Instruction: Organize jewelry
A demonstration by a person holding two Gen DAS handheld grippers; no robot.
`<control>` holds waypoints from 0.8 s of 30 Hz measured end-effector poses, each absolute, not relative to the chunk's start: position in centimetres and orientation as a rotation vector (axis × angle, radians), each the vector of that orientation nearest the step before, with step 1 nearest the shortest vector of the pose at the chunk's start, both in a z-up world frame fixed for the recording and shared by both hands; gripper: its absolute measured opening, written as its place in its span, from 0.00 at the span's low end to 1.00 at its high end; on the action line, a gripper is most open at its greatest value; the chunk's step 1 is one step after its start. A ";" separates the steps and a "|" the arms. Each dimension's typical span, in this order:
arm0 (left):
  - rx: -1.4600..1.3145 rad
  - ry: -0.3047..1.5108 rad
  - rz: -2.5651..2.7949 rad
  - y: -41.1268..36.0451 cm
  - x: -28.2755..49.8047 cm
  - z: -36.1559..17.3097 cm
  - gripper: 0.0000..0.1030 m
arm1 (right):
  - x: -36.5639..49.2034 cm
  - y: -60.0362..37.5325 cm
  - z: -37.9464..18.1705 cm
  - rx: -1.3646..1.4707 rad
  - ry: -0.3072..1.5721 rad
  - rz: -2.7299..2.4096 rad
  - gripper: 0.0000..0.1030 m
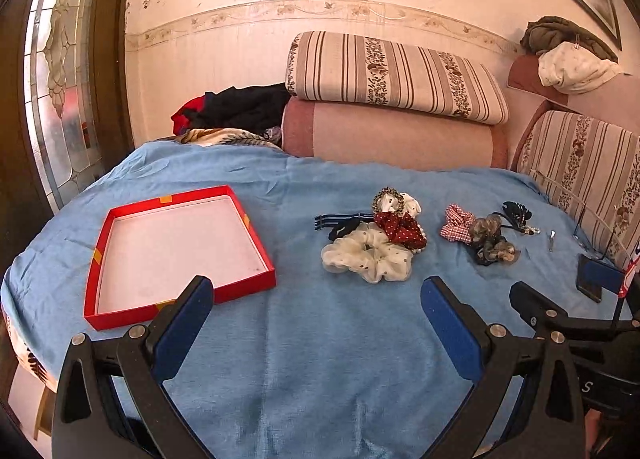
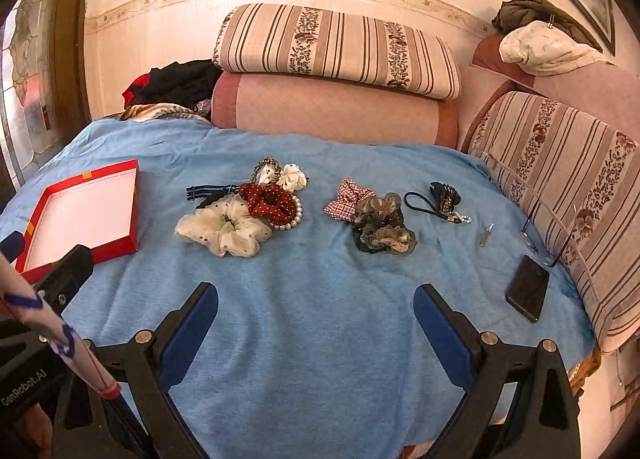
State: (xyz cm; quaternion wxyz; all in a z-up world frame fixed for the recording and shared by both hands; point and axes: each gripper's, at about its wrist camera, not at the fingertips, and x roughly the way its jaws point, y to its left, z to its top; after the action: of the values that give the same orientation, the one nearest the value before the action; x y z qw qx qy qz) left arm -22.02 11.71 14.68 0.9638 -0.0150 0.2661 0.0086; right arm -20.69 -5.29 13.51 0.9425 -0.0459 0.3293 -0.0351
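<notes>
An empty red tray (image 1: pixel 182 195) (image 2: pixel 132 203) with a white floor lies on the blue cloth at the left. A pile with a cream scrunchie (image 1: pixel 366 255) (image 2: pixel 222 231), a red dotted scrunchie (image 1: pixel 400 227) (image 2: pixel 272 201), a pearl bracelet (image 2: pixel 294 219) and a striped band (image 1: pixel 340 219) (image 2: pixel 210 191) lies mid-table. Further right lie a checked scrunchie (image 1: pixel 456 223) (image 2: pixel 346 199), a grey-brown scrunchie (image 1: pixel 490 241) (image 2: pixel 380 229), a black hair clip (image 1: pixel 516 213) (image 2: pixel 444 195) and a small metal clip (image 1: pixel 551 239) (image 2: pixel 486 235). My left gripper (image 1: pixel 316 301) and right gripper (image 2: pixel 316 307) are open and empty, short of the items.
A black phone (image 2: pixel 528 287) (image 1: pixel 590 277) and glasses (image 2: pixel 540 235) lie at the right edge. Striped cushions (image 1: pixel 396 75) and a pink bolster (image 2: pixel 336 109) stand behind the table. Clothes (image 1: pixel 240 107) are heaped at the back left.
</notes>
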 end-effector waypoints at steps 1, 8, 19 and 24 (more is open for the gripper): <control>-0.034 0.537 0.021 11.8 -22.0 14.7 1.00 | -20.7 -5.2 13.5 -0.094 0.671 -0.070 0.97; -0.040 0.533 0.020 11.8 -22.0 14.8 1.00 | -20.5 -5.1 13.2 -0.100 0.676 -0.073 0.97; -0.036 0.533 0.034 11.9 -22.3 14.8 1.00 | -20.4 -5.3 13.0 -0.101 0.687 -0.072 0.97; -0.040 0.534 0.046 12.1 -22.7 14.9 1.00 | -20.5 -5.2 12.9 -0.095 0.691 -0.073 0.97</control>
State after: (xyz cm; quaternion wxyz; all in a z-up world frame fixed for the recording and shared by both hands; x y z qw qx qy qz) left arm -22.67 12.07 14.92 0.9641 -0.0199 0.2638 0.0228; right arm -20.46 -5.23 12.89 0.9391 -0.0468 0.3385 -0.0358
